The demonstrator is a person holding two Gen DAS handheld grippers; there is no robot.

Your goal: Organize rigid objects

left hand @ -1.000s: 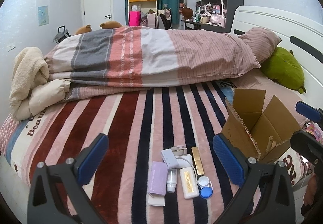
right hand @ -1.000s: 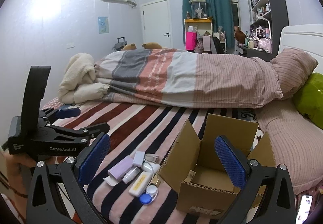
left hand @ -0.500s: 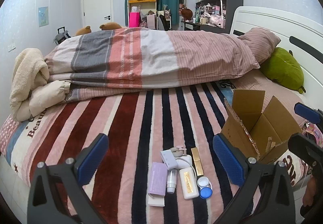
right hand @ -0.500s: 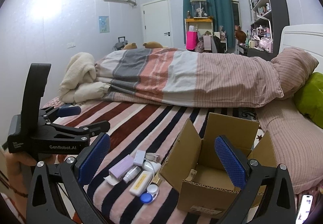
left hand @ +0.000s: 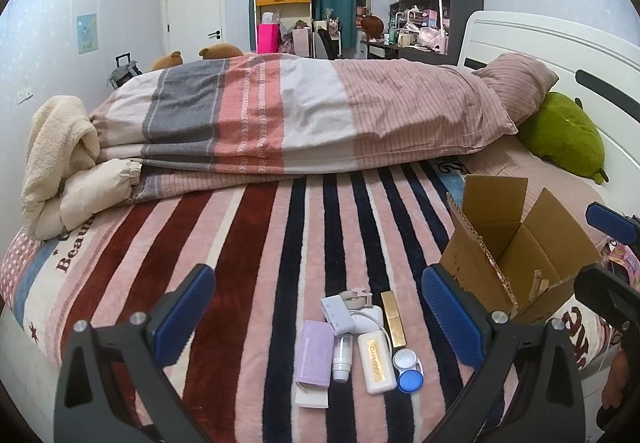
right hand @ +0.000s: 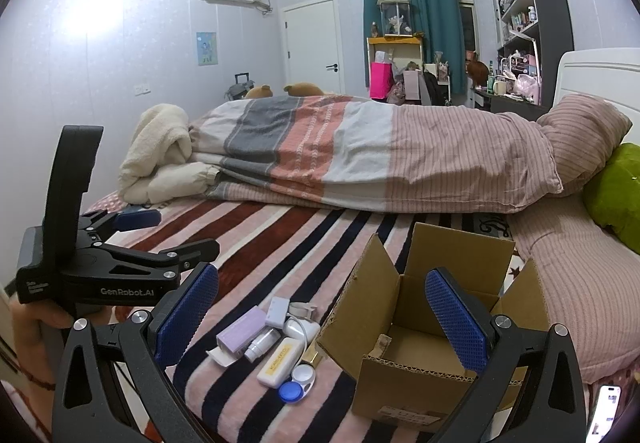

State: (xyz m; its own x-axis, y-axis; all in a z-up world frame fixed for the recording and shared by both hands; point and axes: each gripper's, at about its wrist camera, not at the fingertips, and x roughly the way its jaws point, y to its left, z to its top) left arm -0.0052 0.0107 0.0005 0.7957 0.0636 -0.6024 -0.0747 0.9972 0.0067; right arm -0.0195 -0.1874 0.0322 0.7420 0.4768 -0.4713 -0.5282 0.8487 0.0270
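Note:
A cluster of small items lies on the striped blanket: a purple box (left hand: 315, 354), a small white bottle (left hand: 342, 357), a cream case (left hand: 376, 362), a gold bar (left hand: 392, 318), a white adapter (left hand: 337, 315) and a blue-and-white lens case (left hand: 408, 370). An open cardboard box (left hand: 516, 247) stands to their right, seemingly empty inside (right hand: 420, 347). My left gripper (left hand: 318, 307) is open and empty, hovering above the cluster. My right gripper (right hand: 320, 315) is open and empty, over the box's left flap. The cluster also shows in the right wrist view (right hand: 276, 347).
A folded striped duvet (left hand: 304, 123) lies across the bed behind. A cream fleece bundle (left hand: 60, 159) sits at the left. A green plush (left hand: 560, 139) and a white headboard (left hand: 560, 51) are at the right. A phone (right hand: 604, 415) lies at the bed's right edge.
Both grippers have drifted very slightly; nothing was picked up or moved.

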